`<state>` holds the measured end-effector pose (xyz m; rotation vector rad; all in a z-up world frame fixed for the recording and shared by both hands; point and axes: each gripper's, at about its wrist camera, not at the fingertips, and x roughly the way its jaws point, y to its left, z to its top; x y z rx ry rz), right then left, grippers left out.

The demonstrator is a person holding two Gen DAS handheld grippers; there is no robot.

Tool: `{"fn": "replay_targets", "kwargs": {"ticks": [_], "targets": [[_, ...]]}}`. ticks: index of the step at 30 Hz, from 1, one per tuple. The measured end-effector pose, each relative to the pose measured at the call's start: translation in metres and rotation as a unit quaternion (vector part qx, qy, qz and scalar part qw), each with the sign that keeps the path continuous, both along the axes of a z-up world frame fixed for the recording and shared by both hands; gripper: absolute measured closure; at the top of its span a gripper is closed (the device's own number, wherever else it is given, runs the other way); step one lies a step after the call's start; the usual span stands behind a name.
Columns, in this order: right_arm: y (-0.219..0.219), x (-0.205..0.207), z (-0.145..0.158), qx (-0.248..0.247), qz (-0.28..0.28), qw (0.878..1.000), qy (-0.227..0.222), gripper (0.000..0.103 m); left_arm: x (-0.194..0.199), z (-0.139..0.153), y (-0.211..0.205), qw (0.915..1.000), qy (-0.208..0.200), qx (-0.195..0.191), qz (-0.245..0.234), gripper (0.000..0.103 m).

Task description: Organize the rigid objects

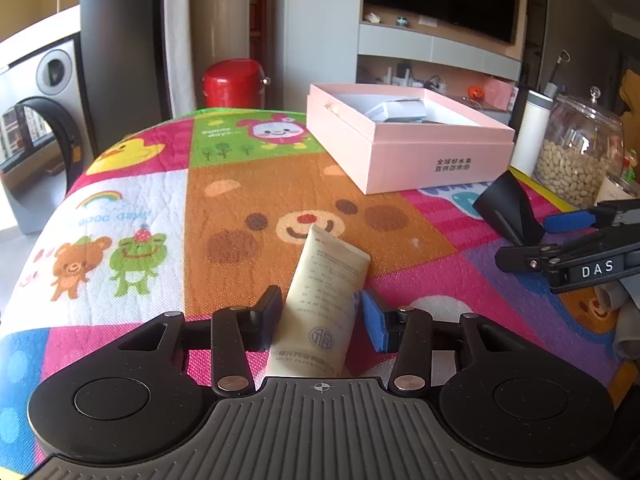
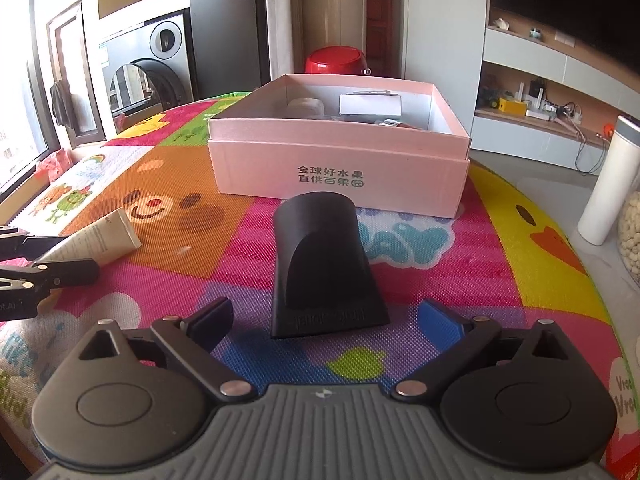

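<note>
A cream tube [image 1: 324, 292] lies flat on the cartoon-print mat [image 1: 240, 208], its crimped end pointing away. My left gripper [image 1: 322, 316] is open and straddles the tube's lower part; the black pad [image 1: 272, 312] sits at its left edge and the blue pad [image 1: 372, 324] just off its right edge. In the right wrist view a black nozzle [image 2: 320, 256] rests on the mat between the wide-open fingers of my right gripper [image 2: 326, 316], neither pad touching it. Beyond it stands an open pink box [image 2: 340, 176] with several small items inside. The tube [image 2: 100, 240] and left gripper [image 2: 40, 272] show at that view's left edge.
A white bottle [image 1: 530, 132] and a glass jar of nuts [image 1: 576, 160] stand at the table's right side, beside the pink box [image 1: 400, 160]. A red pot [image 1: 232, 84] sits past the far edge. The mat curves down at the left edge.
</note>
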<state>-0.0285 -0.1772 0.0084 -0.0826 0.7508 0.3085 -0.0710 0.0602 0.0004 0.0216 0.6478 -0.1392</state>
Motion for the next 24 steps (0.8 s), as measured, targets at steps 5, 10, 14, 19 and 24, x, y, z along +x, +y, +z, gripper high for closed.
{"fn": "replay_targets", "kwargs": {"ticks": [5, 10, 14, 19, 24], "targets": [[0.001, 0.0, 0.001, -0.006, -0.002, 1.0, -0.001, 0.006, -0.003, 0.002, 0.002, 0.9998, 0.012, 0.005, -0.018, 0.055], [0.013, 0.005, 0.008, -0.048, 0.024, 0.998, -0.026, 0.023, -0.002, 0.004, 0.002, 0.9993, 0.017, 0.016, -0.03, 0.056], [0.014, 0.026, 0.014, -0.038, 0.031, 0.999, -0.007, 0.051, -0.005, 0.003, 0.001, 0.9989, 0.003, 0.015, -0.044, 0.074], [0.008, 0.017, 0.031, -0.035, 0.052, 0.998, -0.008, 0.053, -0.019, 0.015, -0.006, 0.997, -0.022, 0.008, -0.074, 0.077], [-0.009, -0.01, 0.053, -0.005, 0.051, 0.998, -0.035, 0.057, -0.012, 0.048, -0.018, 0.993, -0.042, -0.025, -0.108, 0.078]]}}
